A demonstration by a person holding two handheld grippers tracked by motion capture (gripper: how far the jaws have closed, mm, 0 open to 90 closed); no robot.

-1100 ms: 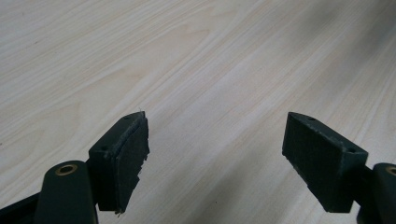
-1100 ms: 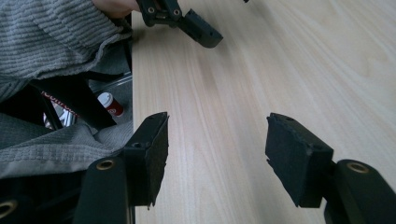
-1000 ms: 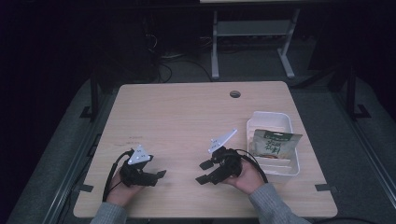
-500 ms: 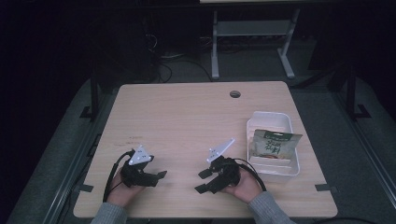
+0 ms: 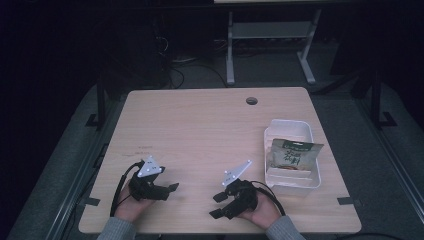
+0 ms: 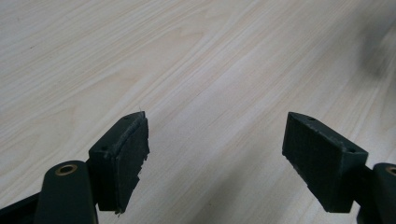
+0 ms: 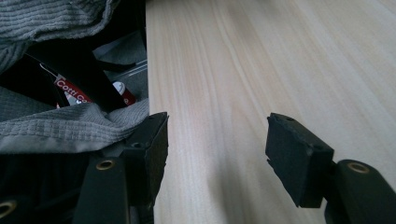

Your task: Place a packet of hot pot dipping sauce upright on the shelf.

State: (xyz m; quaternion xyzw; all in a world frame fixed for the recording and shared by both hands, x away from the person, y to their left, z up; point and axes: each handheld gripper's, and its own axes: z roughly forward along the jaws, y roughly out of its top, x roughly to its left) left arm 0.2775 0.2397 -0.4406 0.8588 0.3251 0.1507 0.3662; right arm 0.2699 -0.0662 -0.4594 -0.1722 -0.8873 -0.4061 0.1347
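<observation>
I am holding my left gripper (image 5: 169, 189) and right gripper (image 5: 218, 205) wide apart, gripping nothing. The packet (image 5: 294, 156) is leaning in the tub (image 5: 287, 127), so a bump might tip it.

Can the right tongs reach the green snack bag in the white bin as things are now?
Probably yes. The right tongs are open and empty, and bare table lies between them and the white bin. The green snack bag leans upright in it, its top above the rim, with nothing over it.
</observation>
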